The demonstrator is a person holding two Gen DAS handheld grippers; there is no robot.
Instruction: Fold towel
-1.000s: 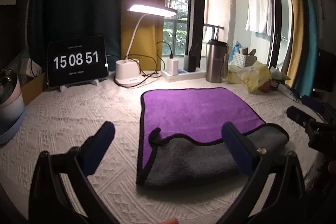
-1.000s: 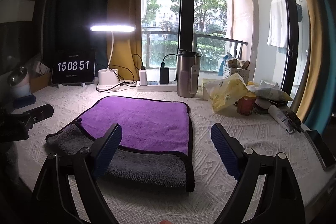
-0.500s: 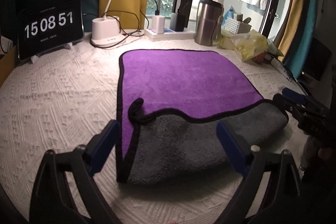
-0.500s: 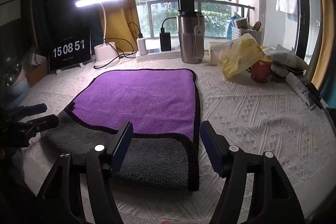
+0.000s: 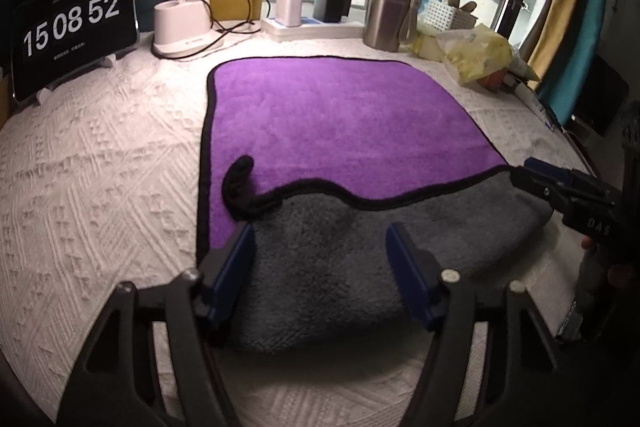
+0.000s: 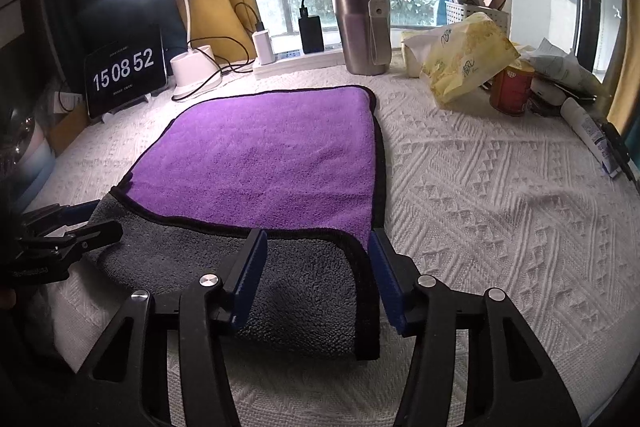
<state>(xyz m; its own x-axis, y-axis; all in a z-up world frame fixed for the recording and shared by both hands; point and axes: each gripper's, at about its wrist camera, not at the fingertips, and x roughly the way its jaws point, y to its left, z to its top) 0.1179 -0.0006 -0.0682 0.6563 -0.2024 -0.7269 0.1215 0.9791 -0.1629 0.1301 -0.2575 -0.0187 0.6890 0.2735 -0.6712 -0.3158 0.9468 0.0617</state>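
A purple towel (image 5: pixel 340 123) with black trim lies flat on the white textured cloth; its near edge is folded over and shows the grey underside (image 5: pixel 360 247). It also shows in the right wrist view (image 6: pixel 272 155), grey flap (image 6: pixel 224 259) nearest. My left gripper (image 5: pixel 320 239) is open, its blue fingers low over the flap's near left corner. My right gripper (image 6: pixel 316 243) is open, straddling the flap's near right corner. Each gripper shows in the other's view, the right one (image 5: pixel 560 187) and the left one (image 6: pixel 68 227), both at the flap's ends.
At the back stand a clock tablet (image 5: pixel 72 23), a lamp base (image 5: pixel 184 27) with cables, a power strip (image 5: pixel 308 25) and a steel tumbler (image 5: pixel 390 11). A yellow bag (image 6: pixel 468 59), a can (image 6: pixel 512 87) and a tube (image 6: pixel 588 131) crowd the right side.
Both grippers have moved down and forward to the towel's folded near edge, and their jaws have narrowed. The clock went from 15 08 51 to 15 08 52.
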